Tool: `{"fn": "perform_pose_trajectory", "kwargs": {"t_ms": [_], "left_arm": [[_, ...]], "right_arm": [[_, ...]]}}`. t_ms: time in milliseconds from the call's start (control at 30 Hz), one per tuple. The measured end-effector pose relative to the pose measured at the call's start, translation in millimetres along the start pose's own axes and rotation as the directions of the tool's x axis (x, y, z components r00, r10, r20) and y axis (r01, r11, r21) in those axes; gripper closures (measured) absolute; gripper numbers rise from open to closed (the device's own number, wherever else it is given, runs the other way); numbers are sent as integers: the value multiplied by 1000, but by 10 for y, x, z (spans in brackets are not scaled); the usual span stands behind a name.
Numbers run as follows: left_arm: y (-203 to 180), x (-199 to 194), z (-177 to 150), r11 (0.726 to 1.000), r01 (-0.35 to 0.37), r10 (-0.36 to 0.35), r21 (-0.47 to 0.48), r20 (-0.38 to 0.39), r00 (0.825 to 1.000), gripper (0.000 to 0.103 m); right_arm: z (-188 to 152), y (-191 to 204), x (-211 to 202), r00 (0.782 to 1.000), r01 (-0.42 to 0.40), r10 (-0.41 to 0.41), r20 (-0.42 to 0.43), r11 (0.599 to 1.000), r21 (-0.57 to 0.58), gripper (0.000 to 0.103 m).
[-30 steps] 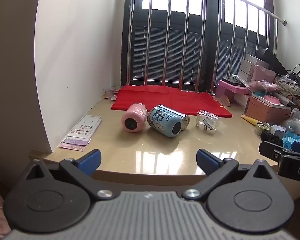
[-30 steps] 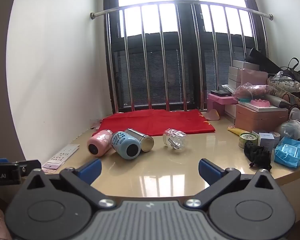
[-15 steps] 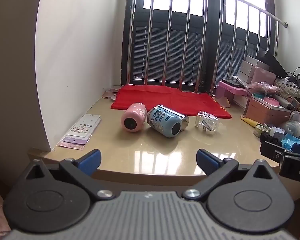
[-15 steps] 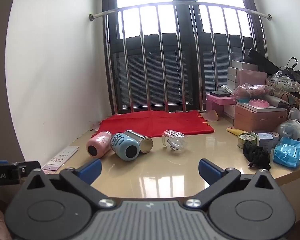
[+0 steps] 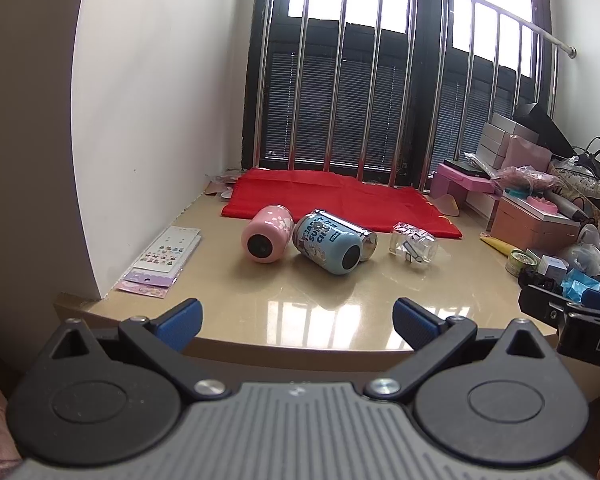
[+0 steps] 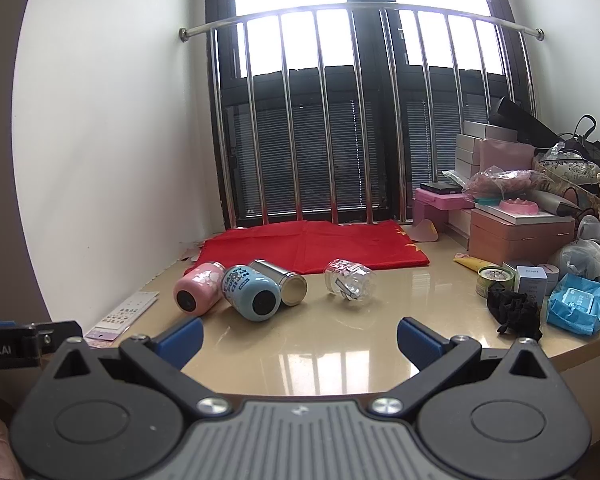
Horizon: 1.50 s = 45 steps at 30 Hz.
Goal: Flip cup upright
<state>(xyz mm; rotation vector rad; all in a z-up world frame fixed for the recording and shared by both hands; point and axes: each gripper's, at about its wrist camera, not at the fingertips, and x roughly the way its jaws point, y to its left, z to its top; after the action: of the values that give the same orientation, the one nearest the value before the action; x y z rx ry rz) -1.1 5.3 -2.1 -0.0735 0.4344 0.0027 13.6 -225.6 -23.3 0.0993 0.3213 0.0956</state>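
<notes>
Several cups lie on their sides on the beige tabletop. A pink cup, a blue printed cup, a steel cup behind the blue one, and a clear glass cup to the right. My left gripper is open and empty at the table's near edge. My right gripper is open and empty, also at the near edge, well short of the cups.
A red cloth lies behind the cups by the window bars. Sticker sheets lie at the left by the wall. Boxes, a tin, a black cloth and a blue packet crowd the right side.
Both views have shifted only slightly. The cups have not moved and both grippers stay open.
</notes>
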Motion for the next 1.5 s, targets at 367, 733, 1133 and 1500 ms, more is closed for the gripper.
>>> {"fn": "perform_pose_trajectory", "kwargs": {"t_ms": [367, 733, 1133, 1500], "left_arm": [[-18, -13, 4, 1000, -3, 3, 2, 1, 1000, 0], [-13, -28, 30, 1000, 1, -1, 0, 6, 1000, 0], [0, -37, 34, 1000, 2, -2, 0, 13, 1000, 0], [13, -43, 44, 1000, 3, -3, 1, 14, 1000, 0]], "right_arm": [[-1, 2, 2, 1000, 0, 0, 0, 1000, 1, 0], [17, 4, -33, 1000, -3, 3, 7, 1000, 0, 0], [23, 4, -52, 1000, -4, 4, 9, 1000, -2, 0], [33, 7, -61, 1000, -3, 3, 10, 1000, -2, 0]]}}
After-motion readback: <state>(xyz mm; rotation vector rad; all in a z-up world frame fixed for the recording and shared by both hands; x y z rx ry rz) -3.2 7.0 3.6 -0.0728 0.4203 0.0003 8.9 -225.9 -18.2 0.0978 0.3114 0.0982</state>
